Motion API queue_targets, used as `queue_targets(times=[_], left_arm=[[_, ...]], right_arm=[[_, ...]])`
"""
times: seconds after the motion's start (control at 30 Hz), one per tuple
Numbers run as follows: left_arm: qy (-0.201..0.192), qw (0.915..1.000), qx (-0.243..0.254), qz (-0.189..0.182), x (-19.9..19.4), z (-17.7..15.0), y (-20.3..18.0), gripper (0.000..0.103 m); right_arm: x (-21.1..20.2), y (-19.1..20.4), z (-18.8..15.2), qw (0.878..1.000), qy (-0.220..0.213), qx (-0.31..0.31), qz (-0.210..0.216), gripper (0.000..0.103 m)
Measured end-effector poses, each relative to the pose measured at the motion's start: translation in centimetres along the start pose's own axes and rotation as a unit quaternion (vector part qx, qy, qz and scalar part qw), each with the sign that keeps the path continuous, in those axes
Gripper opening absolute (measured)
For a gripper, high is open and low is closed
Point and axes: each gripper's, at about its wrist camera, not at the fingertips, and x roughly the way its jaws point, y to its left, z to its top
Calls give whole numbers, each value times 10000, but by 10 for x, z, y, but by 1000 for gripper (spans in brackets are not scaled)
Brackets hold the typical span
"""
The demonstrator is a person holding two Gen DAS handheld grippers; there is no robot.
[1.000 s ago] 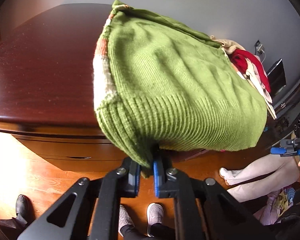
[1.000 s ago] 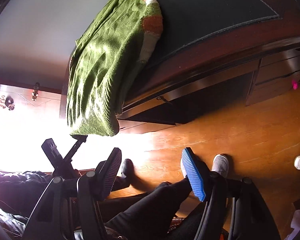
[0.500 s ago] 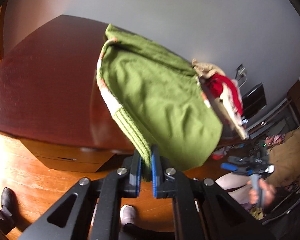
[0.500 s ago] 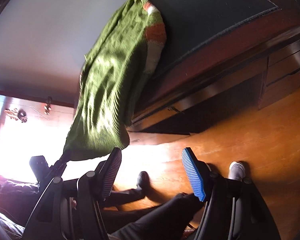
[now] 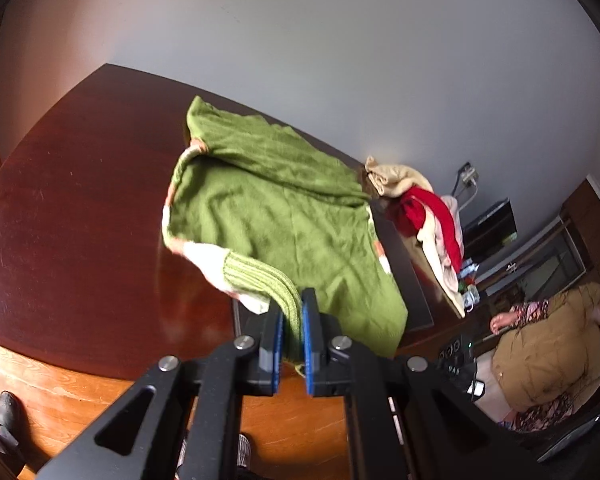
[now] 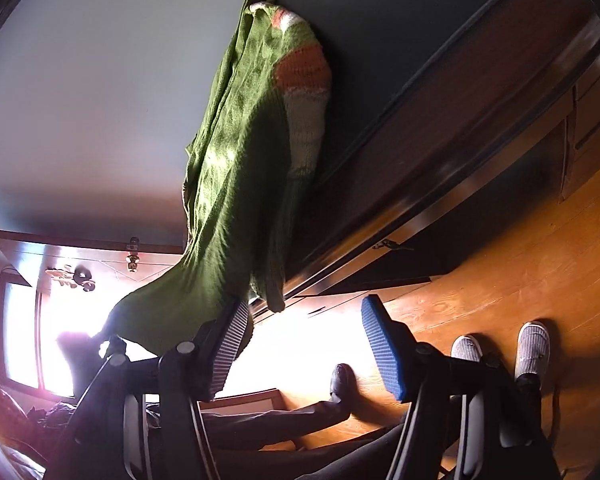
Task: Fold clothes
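Note:
A green knit sweater (image 5: 284, 216) with orange and white sleeve stripes lies spread on the dark wooden desk (image 5: 72, 216). My left gripper (image 5: 290, 332) is shut on its ribbed green edge at the desk's near side. In the right wrist view the sweater (image 6: 236, 168) drapes over the desk edge (image 6: 432, 184) and hangs down. My right gripper (image 6: 304, 340) is open and empty, just below the sweater's hanging hem, its left finger (image 6: 230, 338) close to the cloth.
A pile of red, cream and pink clothes (image 5: 428, 216) sits at the desk's right end. A seated person in a tan jacket (image 5: 556, 344) is at right. Desk drawers (image 6: 588, 120), wooden floor (image 6: 520, 264) and feet in grey shoes (image 6: 532, 348) show below.
My left gripper has lifted the sweater's edge up and over the desk, so the sweater now lies more spread on the top. My right gripper has moved closer to the hanging hem.

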Motion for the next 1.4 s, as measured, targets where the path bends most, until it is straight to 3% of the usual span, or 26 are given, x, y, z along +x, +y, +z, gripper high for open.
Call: queue_targets(times=[0.17, 0.37, 0.53, 0.6, 0.63, 0.87, 0.97, 1.13, 1.4], left_arm=[[54, 10000, 40, -30, 4, 10, 4, 5], [118, 9999, 88, -66, 8, 21, 10, 5], [162, 9998, 103, -97, 10, 27, 14, 5], [171, 9997, 122, -118, 11, 27, 14, 5], [176, 9997, 145, -132, 11, 27, 14, 5], [234, 9992, 281, -136, 13, 19, 4, 6], [217, 9995, 182, -134, 15, 14, 3, 6], [8, 9998, -108, -184, 12, 18, 3, 6], [-658, 9968, -408, -199, -2, 48, -3, 6]], right_arm=[[14, 5, 5, 9998, -95, 60, -147, 61], [38, 10, 8, 9991, -91, 413, 50, 55], [35, 5, 2, 9985, -80, 534, 115, 30], [26, 6, -3, 9987, -101, 482, 157, 9], [19, 7, -4, 9985, -140, 495, 197, 6], [-59, 22, 6, 9958, -695, 439, 396, 6], [-76, 31, 11, 9962, -718, 296, 404, 6], [-85, 41, 33, 9928, -747, 333, 870, 6], [-82, 97, 95, 9877, -650, -168, 1410, 6]])
